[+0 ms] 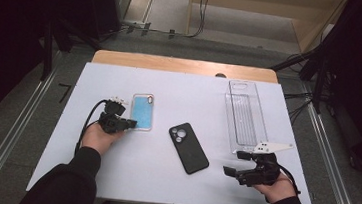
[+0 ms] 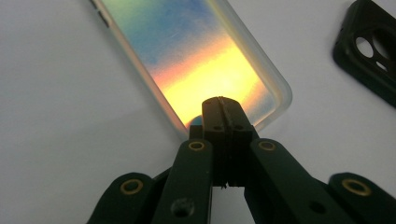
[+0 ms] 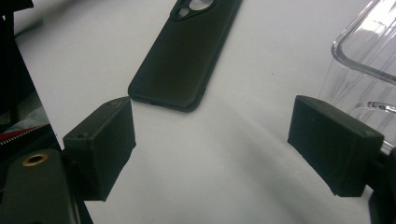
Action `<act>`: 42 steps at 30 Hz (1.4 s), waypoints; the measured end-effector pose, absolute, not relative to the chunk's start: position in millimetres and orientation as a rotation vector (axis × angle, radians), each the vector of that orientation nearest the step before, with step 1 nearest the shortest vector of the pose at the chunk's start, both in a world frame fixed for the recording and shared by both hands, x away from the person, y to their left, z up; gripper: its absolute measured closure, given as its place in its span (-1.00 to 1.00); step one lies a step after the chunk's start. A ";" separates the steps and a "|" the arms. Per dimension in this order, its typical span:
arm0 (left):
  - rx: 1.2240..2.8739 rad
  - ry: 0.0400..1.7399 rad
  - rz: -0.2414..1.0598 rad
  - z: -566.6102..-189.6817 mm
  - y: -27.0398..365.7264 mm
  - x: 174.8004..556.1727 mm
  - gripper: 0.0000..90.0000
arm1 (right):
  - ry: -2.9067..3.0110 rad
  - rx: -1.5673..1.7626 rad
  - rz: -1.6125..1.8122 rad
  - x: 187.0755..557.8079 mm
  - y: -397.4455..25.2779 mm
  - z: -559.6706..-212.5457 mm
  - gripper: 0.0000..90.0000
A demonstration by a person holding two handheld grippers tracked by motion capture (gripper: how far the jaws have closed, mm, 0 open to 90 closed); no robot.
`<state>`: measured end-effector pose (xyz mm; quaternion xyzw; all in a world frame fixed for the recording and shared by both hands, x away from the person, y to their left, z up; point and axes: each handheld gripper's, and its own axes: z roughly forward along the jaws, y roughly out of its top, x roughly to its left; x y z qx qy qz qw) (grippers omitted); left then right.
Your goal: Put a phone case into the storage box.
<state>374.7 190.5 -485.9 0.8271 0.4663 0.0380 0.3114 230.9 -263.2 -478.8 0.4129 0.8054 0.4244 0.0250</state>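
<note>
A translucent phone case with a blue inside (image 1: 142,111) lies left of centre on the white table (image 1: 180,87). In the left gripper view the translucent case (image 2: 196,56) glows blue to yellow. My left gripper (image 1: 127,124) is shut, jaws pressed together with nothing seen between them, and its tip (image 2: 223,108) is over the case's near end. A black phone case (image 1: 188,148) lies camera side up at the table's middle. My right gripper (image 1: 230,171) stands open near the front right; the black case (image 3: 187,60) lies beyond its gap (image 3: 217,144).
A long clear plastic tray (image 1: 244,115) rests at the back right, and its rim (image 3: 364,56) is just past the right gripper's far pad. A corner of the black case (image 2: 369,51) lies right of the left gripper. Cables run on the floor behind the table.
</note>
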 end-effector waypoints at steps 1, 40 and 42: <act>2.182 1.232 0.101 -485.8 192.1 374.9 1.00 | 2.490 1.277 1.313 230.8 -263.3 -478.7 -0.71; 2.070 0.933 -0.079 -459.4 203.7 309.8 -0.30 | 2.490 1.264 1.344 230.7 -263.6 -477.6 -0.71; 2.071 0.932 -0.094 -461.7 204.3 304.9 -0.30 | 2.488 1.262 1.349 230.6 -263.8 -477.6 -0.71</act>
